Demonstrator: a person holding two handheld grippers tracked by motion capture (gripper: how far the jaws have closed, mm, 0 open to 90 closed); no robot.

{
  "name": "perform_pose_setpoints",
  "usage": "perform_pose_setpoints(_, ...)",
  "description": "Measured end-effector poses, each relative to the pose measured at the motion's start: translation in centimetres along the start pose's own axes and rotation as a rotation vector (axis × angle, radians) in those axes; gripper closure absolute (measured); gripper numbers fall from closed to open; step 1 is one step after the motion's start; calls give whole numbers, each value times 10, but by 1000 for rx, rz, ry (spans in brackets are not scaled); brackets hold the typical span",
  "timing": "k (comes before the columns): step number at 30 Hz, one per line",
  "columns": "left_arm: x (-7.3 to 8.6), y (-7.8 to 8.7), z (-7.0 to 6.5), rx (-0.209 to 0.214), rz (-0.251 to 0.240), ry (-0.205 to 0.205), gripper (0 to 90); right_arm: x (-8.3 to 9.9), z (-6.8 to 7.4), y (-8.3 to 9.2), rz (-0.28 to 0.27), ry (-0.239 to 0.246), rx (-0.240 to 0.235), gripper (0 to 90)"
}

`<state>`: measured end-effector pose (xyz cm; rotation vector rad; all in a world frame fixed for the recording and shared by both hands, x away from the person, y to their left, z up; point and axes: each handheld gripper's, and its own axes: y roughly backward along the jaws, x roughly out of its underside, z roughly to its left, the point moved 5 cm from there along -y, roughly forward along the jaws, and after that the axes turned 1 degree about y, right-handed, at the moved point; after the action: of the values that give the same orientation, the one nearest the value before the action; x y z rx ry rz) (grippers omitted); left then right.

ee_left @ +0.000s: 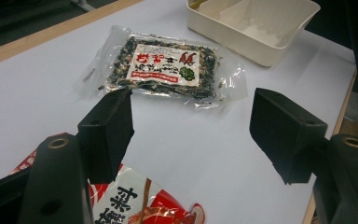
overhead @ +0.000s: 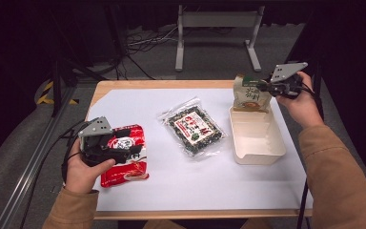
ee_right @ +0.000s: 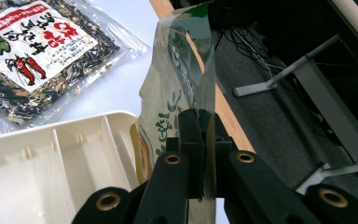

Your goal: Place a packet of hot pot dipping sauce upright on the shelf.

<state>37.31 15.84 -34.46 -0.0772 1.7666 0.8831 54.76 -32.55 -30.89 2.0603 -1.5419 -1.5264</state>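
**White sheet on wooden table: packing snacks into tray**

My right gripper (overhead: 267, 87) is clamped on the green pouch (overhead: 249, 93), jaws nearly together, hanging it upright over the tray's (overhead: 257, 155) far end, I judge so it drops straight in. My left gripper (overhead: 124, 149) hovers with jaws wide and nothing between them, red packet (overhead: 126, 171) just under the fingers, seaweed pack (ee_left: 168, 67) just past the tips.

Count: three packets, one tray, two grippers.

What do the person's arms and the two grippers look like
Both sleeves are tan-brown. Each gripper, left and right, is black with a grey three-cornered plate on top and trailing black cables. Jaws are blocky black, with brass-ringed holes.
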Motion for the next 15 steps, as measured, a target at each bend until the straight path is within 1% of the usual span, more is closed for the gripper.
perform_pose_setpoints(3, 0, 0, 0, 1, -2, -1, 309, 3, 2, -3, -5, -11, -7, 882)
perform_pose_setpoints(7, 0, 0, 1, -1, 1, -2, 309, 8, 4, -8, 2, -22, -16, 881)
perform_pose_setpoints(10, 0, 0, 1, 0, 2, -1, 310, 12, 6, -11, 2, -42, -19, 875)
perform_pose_setpoints(13, 0, -1, 2, -1, 2, -6, 310, 16, 7, -13, 35, -44, -24, 862)
perform_pose_setpoints(14, 0, -1, 2, 1, 2, -4, 309, 18, 7, -13, 41, -46, -20, 860)
perform_pose_setpoints(15, 0, -1, 2, 2, 2, -3, 309, 19, 7, -13, 31, -60, -18, 854)
